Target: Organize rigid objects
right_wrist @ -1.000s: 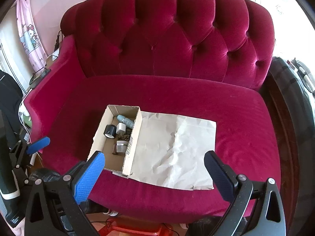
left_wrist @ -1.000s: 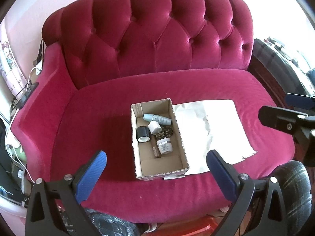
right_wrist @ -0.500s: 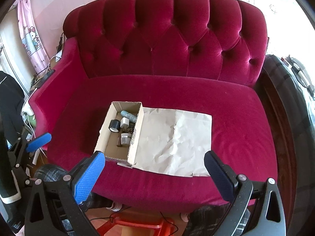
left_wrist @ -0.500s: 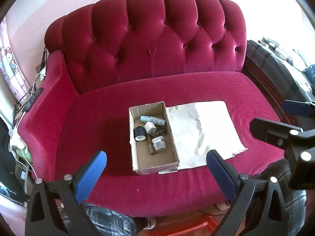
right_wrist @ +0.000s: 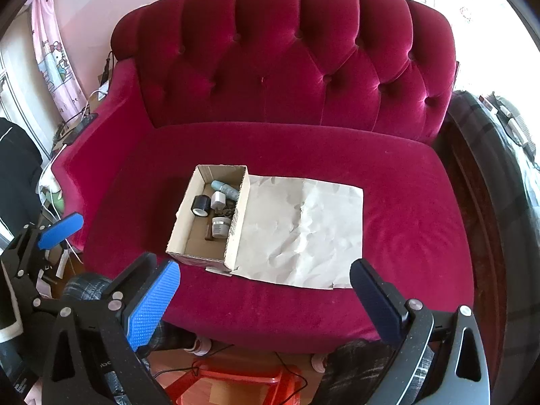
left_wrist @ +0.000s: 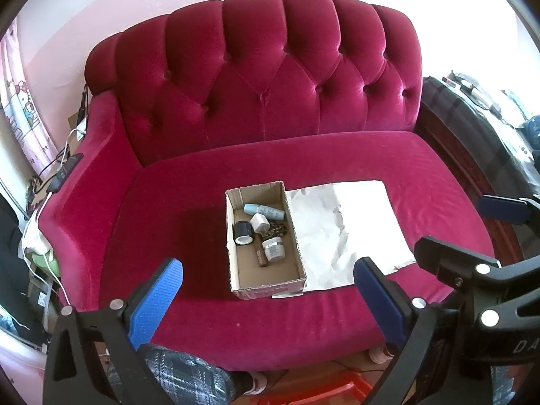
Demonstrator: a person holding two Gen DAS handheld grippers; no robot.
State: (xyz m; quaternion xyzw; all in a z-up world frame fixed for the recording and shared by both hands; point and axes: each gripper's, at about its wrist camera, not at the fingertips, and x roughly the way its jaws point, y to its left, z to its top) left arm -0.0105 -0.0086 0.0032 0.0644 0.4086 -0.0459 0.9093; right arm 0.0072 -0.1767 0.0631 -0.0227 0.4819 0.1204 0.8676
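The left wrist view shows the left tool (left_wrist: 266, 292) held wide open with nothing in it, its two blue pads (left_wrist: 153, 298) far apart. Just ahead of it, between the pads, a cardboard box (left_wrist: 236, 263) sits on the seat of a red sofa (left_wrist: 270, 67). In the box lie a pale blue bottle (left_wrist: 264, 211), a white plug (left_wrist: 259, 221), a black roll of tape (left_wrist: 243, 233), a small white jar (left_wrist: 274, 248), a thin brown stick (left_wrist: 262, 258) and a dark chain (left_wrist: 275, 232). They all lie close together in the far half of the box. A crinkled sheet of paper (left_wrist: 351, 226) lies flat on the seat, touching the right side of the box.

The right wrist view shows the right tool (right_wrist: 265, 292) wide open too, holding nothing. The box (right_wrist: 177, 236) sits ahead of it and a bit to its left, and the paper (right_wrist: 303, 226) lies straight ahead. Both tools hang in front of the sofa, well apart from the box. Legs in checked trousers (left_wrist: 175, 378) show below the left tool.
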